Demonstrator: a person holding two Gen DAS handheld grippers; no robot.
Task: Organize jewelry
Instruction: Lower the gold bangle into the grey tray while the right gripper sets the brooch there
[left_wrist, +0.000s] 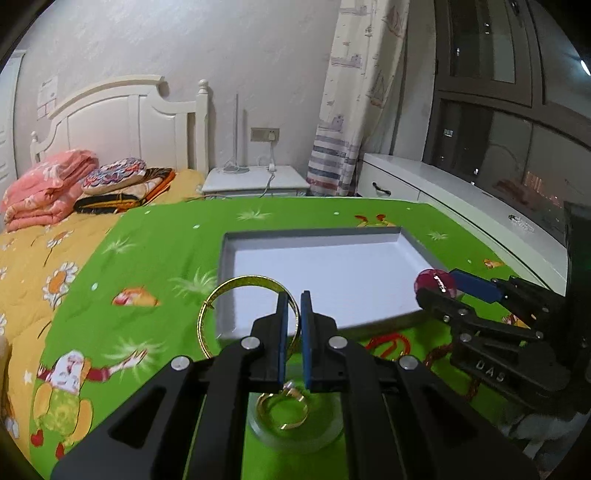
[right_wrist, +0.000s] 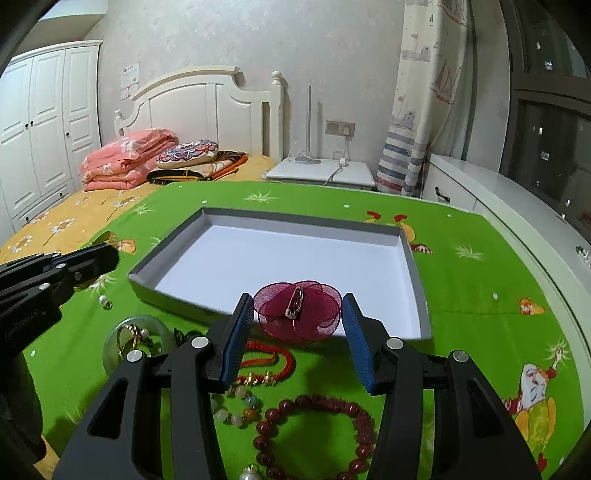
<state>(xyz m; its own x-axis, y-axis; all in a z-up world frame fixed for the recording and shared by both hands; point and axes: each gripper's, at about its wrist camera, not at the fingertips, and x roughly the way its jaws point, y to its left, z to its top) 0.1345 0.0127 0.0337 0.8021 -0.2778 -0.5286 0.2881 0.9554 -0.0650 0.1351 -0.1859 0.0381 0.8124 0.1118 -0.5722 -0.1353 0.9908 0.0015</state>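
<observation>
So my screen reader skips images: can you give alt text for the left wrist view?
The left hand-held gripper is shut on a gold bangle, held over the near edge of an empty white tray on a green cartoon cloth. At right, the other hand-held gripper holds a red mesh flower.

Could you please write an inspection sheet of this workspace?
Surface: green cartoon cloth over a table.
Job's things: empty grey tray; gold bangle; red mesh flower brooch; dark red bead bracelet; red cord necklace; glass dish with gold rings.
Clutter: nothing seen.
Grippers: left gripper shut on the bangle; right gripper holds the brooch between its pads.
Cables: white charger cable on the nightstand.
Surroundings: bed, wardrobe, curtain, dark window.
</observation>
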